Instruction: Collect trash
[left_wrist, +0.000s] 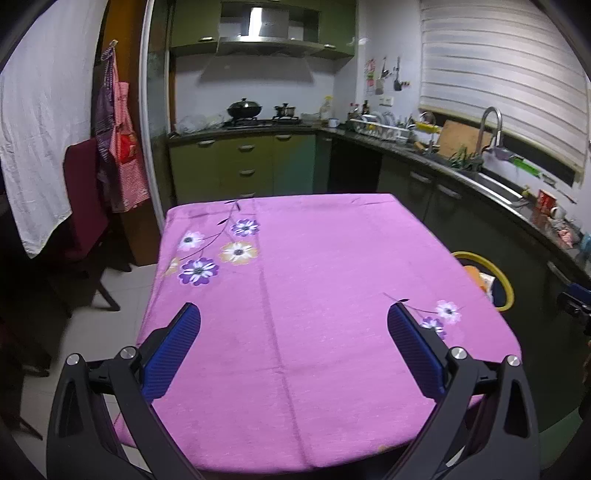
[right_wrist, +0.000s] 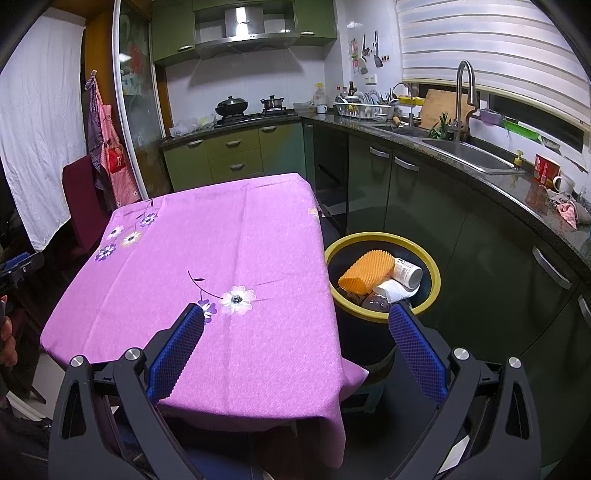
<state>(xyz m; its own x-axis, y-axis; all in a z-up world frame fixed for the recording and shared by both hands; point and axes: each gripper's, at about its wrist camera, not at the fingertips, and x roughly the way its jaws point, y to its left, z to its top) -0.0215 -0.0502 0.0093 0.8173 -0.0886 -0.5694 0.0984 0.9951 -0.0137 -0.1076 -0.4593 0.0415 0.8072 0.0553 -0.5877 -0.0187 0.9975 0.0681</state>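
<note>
Left hand-held gripper (left_wrist: 293, 314): fingers spread wide, nothing between the pads, hovering over the near half of the table (left_wrist: 332, 258). Right hand-held gripper (right_wrist: 295, 314): also spread wide and empty, straddling the table's right edge, right finger over the bin (right_wrist: 434, 275).

Trash all inside the yellow-rimmed bin, just ahead of the right finger and low beside the table. Count, as far as visible:
- one orange foam net sleeve (right_wrist: 365, 271), on top, leaning toward the left of the bin
- one white cylindrical bottle or can (right_wrist: 408, 272), lying on its side to the right of the sleeve
- one crumpled white paper wad (right_wrist: 395, 290), nearest the right finger
- one clear rounded item (right_wrist: 375, 303) partly hidden at the near rim; cannot tell what

No loose trash seen on the cloth; printed flowers only.

Handling, judged by look:
- sleeve: very light, soft, springy; pinch anywhere across the middle, should collapse under the pads
- bottle: light, fairly stiff, smooth and likely slippery; take across the body, not the end
- paper: featherweight, crushable; any fold serves
- clear item: probably thin plastic, slick

Task appears near complete or complete.
</note>
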